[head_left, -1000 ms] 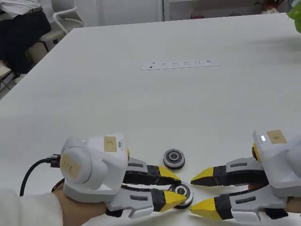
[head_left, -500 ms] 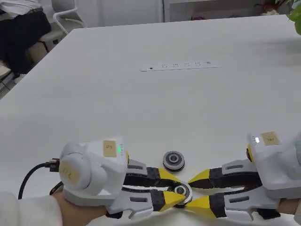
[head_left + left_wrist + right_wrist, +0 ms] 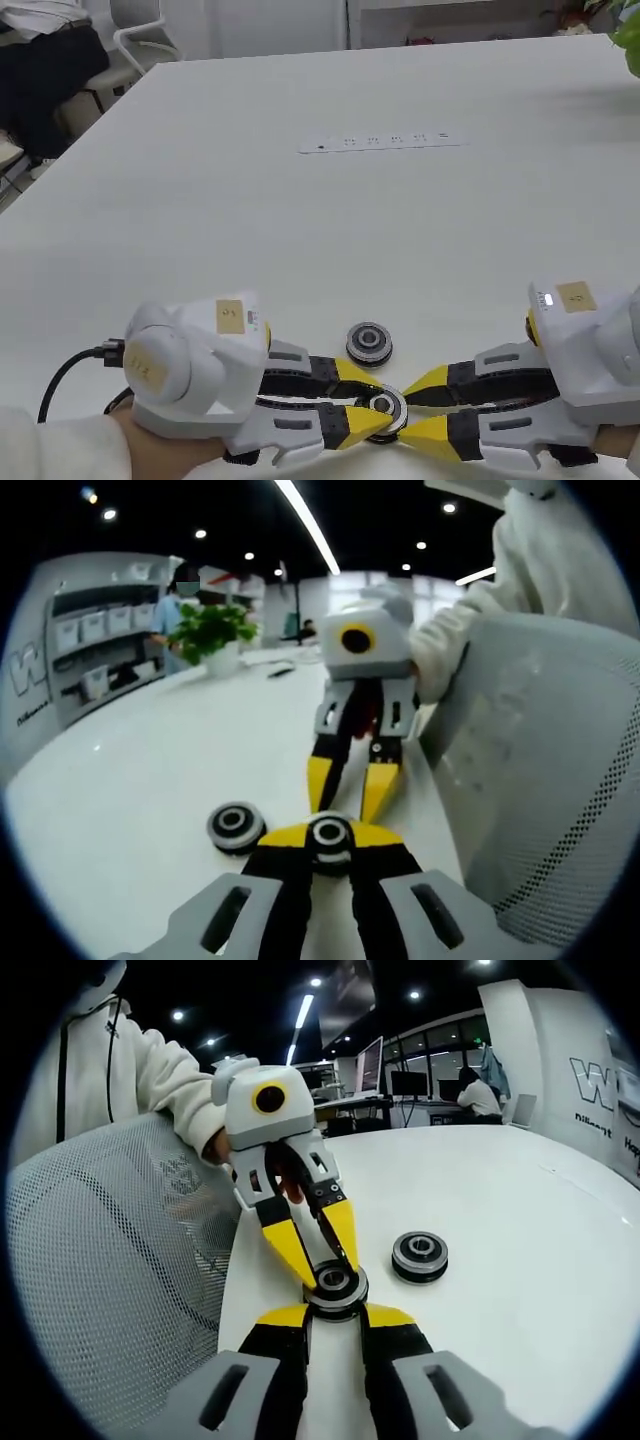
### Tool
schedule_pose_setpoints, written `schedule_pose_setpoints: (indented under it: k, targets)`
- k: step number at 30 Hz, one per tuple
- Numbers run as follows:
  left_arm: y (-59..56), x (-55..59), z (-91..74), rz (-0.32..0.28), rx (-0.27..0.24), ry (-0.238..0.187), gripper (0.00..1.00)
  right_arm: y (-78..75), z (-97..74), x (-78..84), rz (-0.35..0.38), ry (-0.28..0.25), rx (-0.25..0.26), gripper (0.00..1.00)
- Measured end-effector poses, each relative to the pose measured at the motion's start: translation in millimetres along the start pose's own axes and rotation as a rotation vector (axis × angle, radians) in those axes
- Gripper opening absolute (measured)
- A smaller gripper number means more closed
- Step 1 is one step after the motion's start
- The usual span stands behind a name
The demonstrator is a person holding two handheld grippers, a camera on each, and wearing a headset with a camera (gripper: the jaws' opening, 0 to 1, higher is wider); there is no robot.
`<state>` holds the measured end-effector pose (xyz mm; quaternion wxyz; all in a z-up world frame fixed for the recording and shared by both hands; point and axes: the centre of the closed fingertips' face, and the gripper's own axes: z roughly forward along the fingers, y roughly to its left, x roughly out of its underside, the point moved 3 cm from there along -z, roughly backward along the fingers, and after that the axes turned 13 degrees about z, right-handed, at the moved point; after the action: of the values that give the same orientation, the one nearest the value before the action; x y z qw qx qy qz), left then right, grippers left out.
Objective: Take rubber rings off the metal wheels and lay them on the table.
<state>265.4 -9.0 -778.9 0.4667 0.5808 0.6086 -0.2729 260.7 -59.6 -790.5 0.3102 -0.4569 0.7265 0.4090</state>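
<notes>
A metal wheel with a black rubber ring (image 3: 385, 405) lies near the table's front edge. My left gripper (image 3: 372, 402) comes at it from the left and my right gripper (image 3: 405, 412) from the right, both sets of yellow tips pressed against its rim. In the left gripper view the wheel (image 3: 331, 838) sits between my left gripper's (image 3: 331, 844) tips, with the right gripper (image 3: 345, 795) just beyond it. The right gripper view has the same wheel (image 3: 336, 1286) at my right gripper's (image 3: 337, 1312) tips, facing the left gripper (image 3: 325, 1250). A second ringed wheel (image 3: 369, 341) lies flat just behind.
A white strip with small marks (image 3: 383, 140) lies mid-table. A black cable (image 3: 60, 370) trails from the left gripper. A mesh chair back (image 3: 110, 1260) stands at the table's near edge. A potted plant (image 3: 210, 630) stands far down the table.
The right gripper has moved left up to the wheel and its jaws have narrowed onto it. The left gripper has kept its place on the wheel.
</notes>
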Motion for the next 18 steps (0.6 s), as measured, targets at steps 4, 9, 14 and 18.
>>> schedule_pose_setpoints:
  k: [4, 9, 14, 18]
  targets:
    - [-0.9, -0.4, -0.2, -0.005, -0.001, -0.004, 0.14, 1.5, 3.2, -3.2, -0.005, -0.014, -0.005, 0.24]
    - [-2.3, -1.0, -0.6, -0.006, -0.002, -0.006, 0.14, -0.5, -0.3, 0.2, 0.003, 0.002, -0.002, 0.17]
    - [-3.1, -1.3, -1.0, -0.003, -0.001, -0.001, 0.14, -0.6, -1.2, 1.8, -0.009, 0.013, 0.011, 0.13]
    - [-3.7, -1.0, -1.5, -0.002, 0.0, 0.001, 0.14, -1.3, -2.2, 3.1, 0.001, 0.018, 0.016, 0.08]
